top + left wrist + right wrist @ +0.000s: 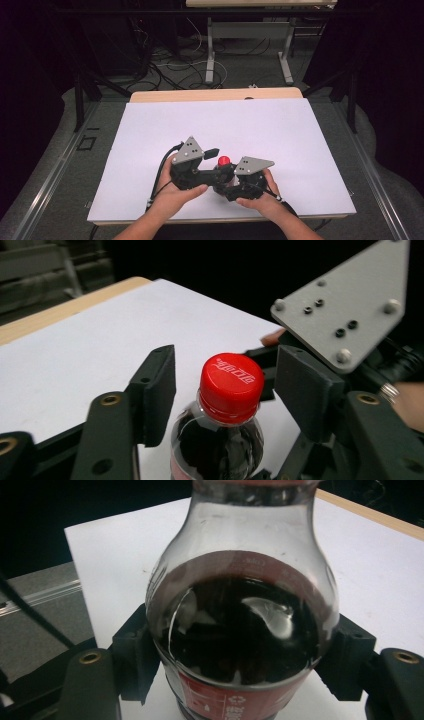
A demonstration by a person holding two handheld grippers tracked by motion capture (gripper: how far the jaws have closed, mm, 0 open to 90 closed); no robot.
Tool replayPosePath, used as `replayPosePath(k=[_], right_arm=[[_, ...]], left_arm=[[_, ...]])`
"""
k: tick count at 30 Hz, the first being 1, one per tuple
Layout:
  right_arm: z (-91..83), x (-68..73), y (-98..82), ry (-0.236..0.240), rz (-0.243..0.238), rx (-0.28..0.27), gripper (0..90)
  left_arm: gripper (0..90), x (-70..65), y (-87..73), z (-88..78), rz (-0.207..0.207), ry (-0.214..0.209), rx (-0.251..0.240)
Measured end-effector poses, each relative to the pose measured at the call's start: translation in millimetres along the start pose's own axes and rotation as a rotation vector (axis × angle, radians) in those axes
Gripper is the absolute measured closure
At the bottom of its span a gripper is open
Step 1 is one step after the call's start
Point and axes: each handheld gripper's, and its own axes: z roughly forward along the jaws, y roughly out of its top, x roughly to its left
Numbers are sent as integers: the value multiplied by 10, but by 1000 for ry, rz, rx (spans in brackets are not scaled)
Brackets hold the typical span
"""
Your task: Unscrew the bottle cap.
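The right gripper (240, 645) clasps the body of a clear plastic bottle of dark cola (240, 630), upright on the white table sheet (250, 130). The left gripper (225, 385) brackets its red screw cap (231, 385), jaws released, clear of it.
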Motion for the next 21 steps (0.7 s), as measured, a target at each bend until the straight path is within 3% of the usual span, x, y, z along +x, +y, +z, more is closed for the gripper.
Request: replayPosePath(k=[2,4,6,11,13,16,21], right_arm=[[-6,1,2,31,-16,6,293],[-2,22,0,57,-28,-4,293],[0,46,2,76,-42,-5,293],[4,79,7,132,-73,1,293],[10,91,7,145,-89,-13,293],[10,103,9,170,-87,3,293],[13,86,10,118,-57,-7,293]], left_arm=[[411,85,39,-21,44,-46,39],[418,164,55,-35,39,-149,47],[456,207,65,-46,46,-219,55],[548,254,53,-22,73,-336,115],[574,249,34,-10,99,-341,130],[600,228,22,-11,107,-330,121],[608,153,5,5,81,-216,80]])
